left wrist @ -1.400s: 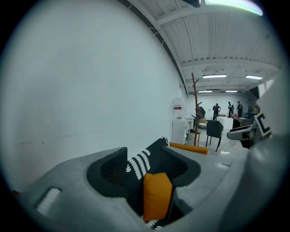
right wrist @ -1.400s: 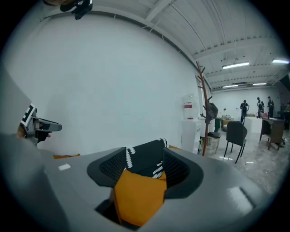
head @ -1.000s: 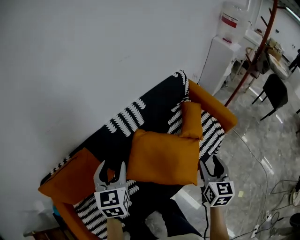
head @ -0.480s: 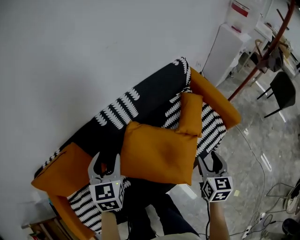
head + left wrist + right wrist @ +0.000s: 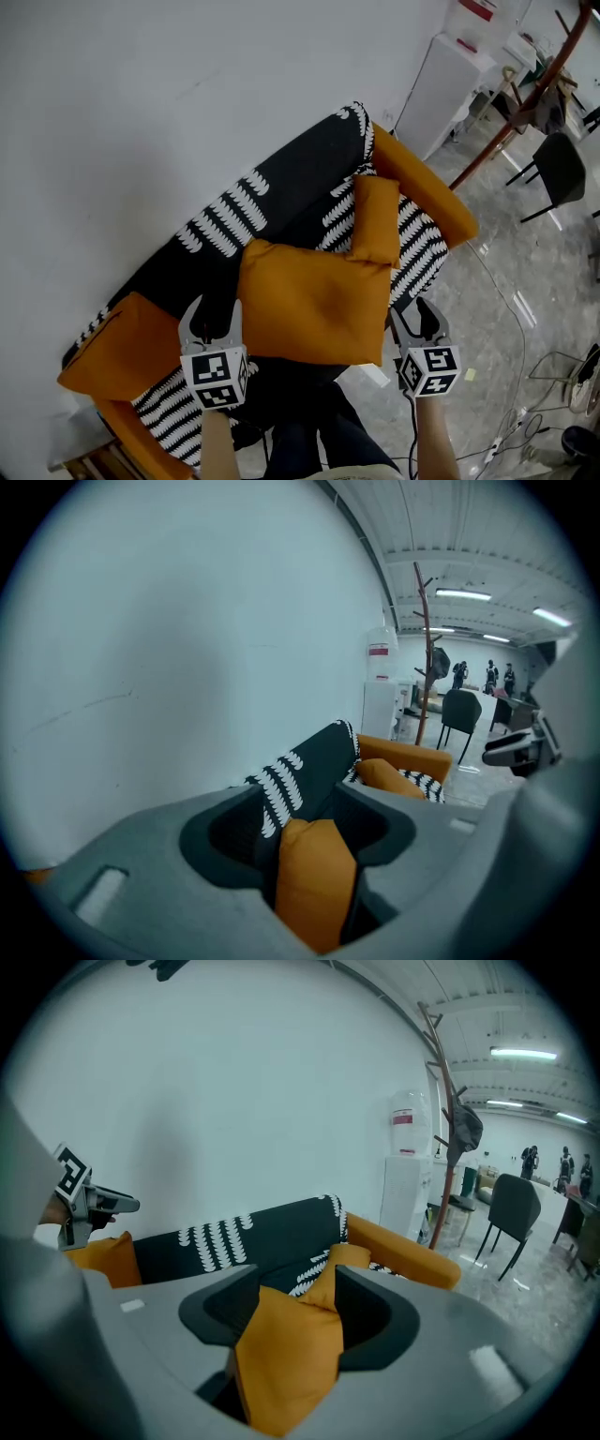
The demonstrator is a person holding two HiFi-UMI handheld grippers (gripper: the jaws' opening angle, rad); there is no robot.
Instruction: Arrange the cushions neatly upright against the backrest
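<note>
Plain orange on the big cushion [image 5: 314,300], same orange on the smaller cushion [image 5: 375,220] and the left cushion [image 5: 117,349]. Sofa [image 5: 291,178] black with white fishbone stripes, armrest [image 5: 427,197] orange. Wall [image 5: 187,94] white, floor [image 5: 534,281] grey marble.

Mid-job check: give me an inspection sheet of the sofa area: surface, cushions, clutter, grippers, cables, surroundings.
Surface: sofa with a black-and-white cover and orange armrests.
Job's things: large orange cushion is held over the seat, not yet against the backrest. The small orange cushion is near the right armrest and the third orange cushion at the left end.
Clutter: nothing seen.
Grippers: left hand-held gripper is shut on the large orange cushion's near left corner. The right hand-held gripper is shut on its near right corner.
Cables: thin cables on the floor at right.
Surroundings: white wall, white cabinet, coat stand, black chair.
</note>
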